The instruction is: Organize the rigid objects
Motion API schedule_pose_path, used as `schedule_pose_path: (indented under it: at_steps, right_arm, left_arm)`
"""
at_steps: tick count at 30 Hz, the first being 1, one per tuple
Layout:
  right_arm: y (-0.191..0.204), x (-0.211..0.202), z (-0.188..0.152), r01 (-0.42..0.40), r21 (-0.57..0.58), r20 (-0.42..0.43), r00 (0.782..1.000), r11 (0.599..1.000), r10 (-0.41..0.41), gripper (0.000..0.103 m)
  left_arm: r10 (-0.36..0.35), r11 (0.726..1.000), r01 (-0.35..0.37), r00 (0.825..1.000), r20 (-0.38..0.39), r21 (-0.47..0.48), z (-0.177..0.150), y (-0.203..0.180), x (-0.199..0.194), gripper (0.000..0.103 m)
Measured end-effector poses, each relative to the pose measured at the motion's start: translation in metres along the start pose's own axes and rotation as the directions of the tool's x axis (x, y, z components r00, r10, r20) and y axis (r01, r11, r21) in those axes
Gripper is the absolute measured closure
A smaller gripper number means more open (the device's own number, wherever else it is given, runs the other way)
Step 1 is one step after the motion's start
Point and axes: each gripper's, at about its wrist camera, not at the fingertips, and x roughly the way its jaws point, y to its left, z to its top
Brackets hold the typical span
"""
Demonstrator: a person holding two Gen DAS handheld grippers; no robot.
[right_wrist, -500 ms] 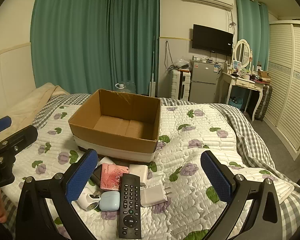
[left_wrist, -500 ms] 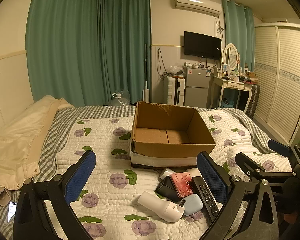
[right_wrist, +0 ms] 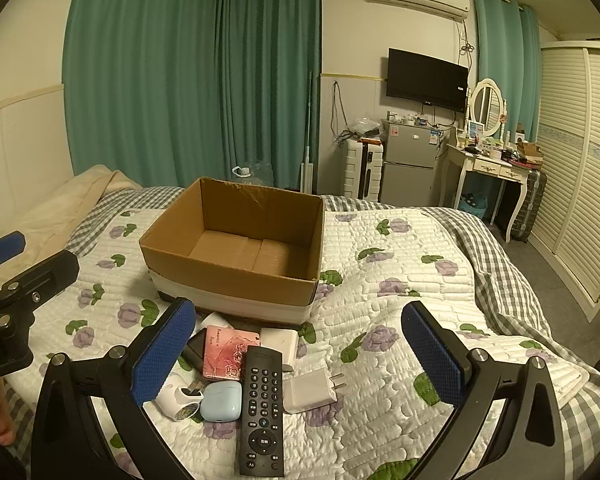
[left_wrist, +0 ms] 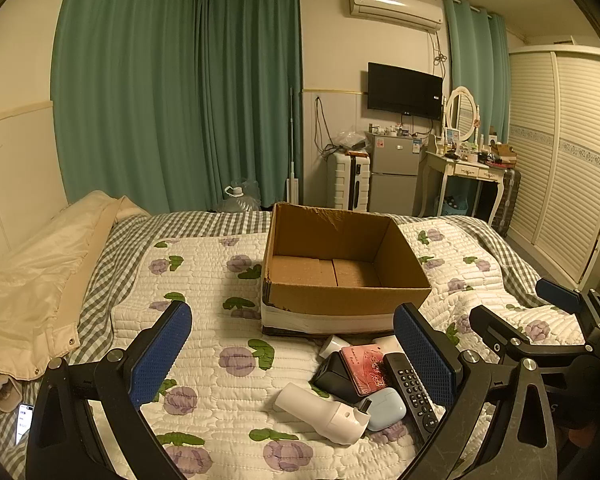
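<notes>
An open, empty cardboard box [left_wrist: 340, 296] [right_wrist: 236, 272] sits on the quilted bed. In front of it lies a pile: a black remote [right_wrist: 262, 404] [left_wrist: 410, 390], a pink box [right_wrist: 226, 354] [left_wrist: 364, 368], a light blue earbud case [right_wrist: 220, 400] [left_wrist: 384, 408], a white charger plug [right_wrist: 310, 390], a white block [right_wrist: 278, 340], a white cylindrical device [left_wrist: 324, 416] [right_wrist: 176, 398] and a black item [left_wrist: 332, 376]. My left gripper [left_wrist: 292, 360] is open and empty, left of the pile. My right gripper [right_wrist: 300, 360] is open and empty above the pile.
A cream duvet [left_wrist: 40, 280] lies on the bed's left side, with a phone [left_wrist: 23, 420] by the near left edge. Beyond the bed stand a suitcase [left_wrist: 350, 184], small fridge [left_wrist: 394, 180], dressing table [left_wrist: 472, 172] and wardrobe [left_wrist: 560, 168].
</notes>
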Motion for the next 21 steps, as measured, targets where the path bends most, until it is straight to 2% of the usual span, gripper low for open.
schedule_pose_path:
  at_steps: [21]
  right_arm:
    - [0.01, -0.005, 0.006, -0.014, -0.011, -0.001, 1.0, 1.0, 0.014, 0.0]
  left_arm:
    - [0.011, 1.0, -0.011, 1.0, 0.018, 0.009, 0.005, -0.001, -0.007, 0.0]
